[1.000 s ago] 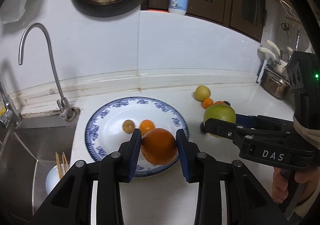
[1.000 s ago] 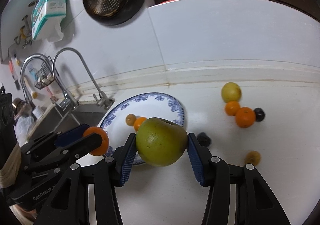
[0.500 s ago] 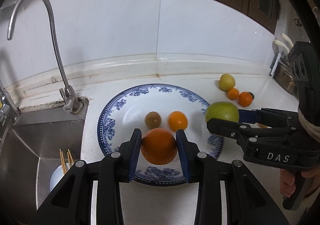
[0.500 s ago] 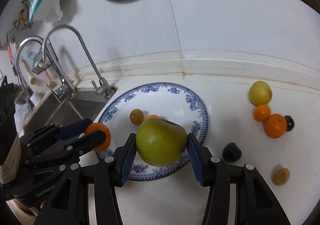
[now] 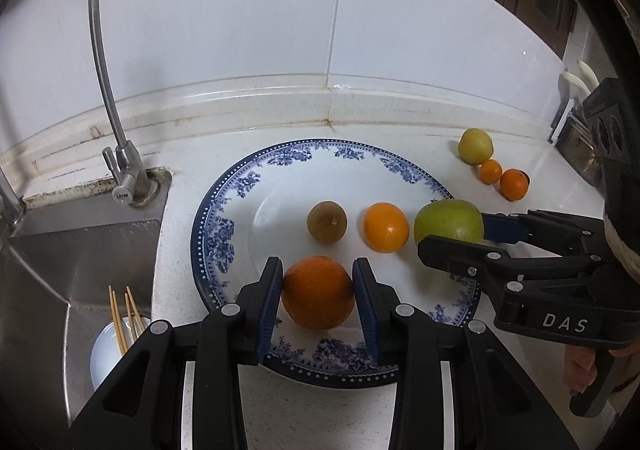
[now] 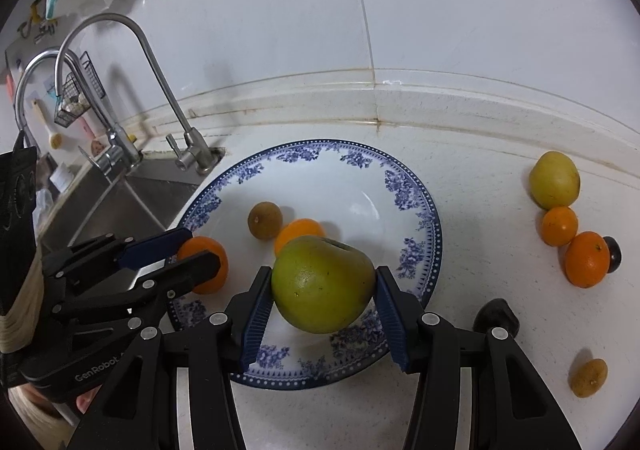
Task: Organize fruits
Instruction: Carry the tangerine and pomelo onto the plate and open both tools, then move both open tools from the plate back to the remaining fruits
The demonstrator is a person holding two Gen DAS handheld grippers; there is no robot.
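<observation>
My left gripper (image 5: pixel 318 292) is shut on a large orange (image 5: pixel 318 293) and holds it over the near part of a blue-patterned white plate (image 5: pixel 280 170). My right gripper (image 6: pixel 322 296) is shut on a big green apple (image 6: pixel 323 284) over the plate's (image 6: pixel 416 206) near right part. A brown kiwi-like fruit (image 5: pixel 327 227) and a small orange (image 5: pixel 385 227) lie on the plate. On the counter to the right lie a yellow fruit (image 6: pixel 554 180), two small oranges (image 6: pixel 559 225), a dark fruit (image 6: pixel 496 316) and a small brown fruit (image 6: pixel 589 377).
A steel sink (image 5: pixel 72 270) lies left of the plate, with a tap (image 5: pixel 124 178) at its corner and a white bowl with chopsticks (image 5: pixel 116 346) inside. The tiled wall (image 5: pixel 240 30) rises behind the counter.
Both grippers have moved forward and down over the plate, each still holding its fruit. The plate now looks larger and closer.
</observation>
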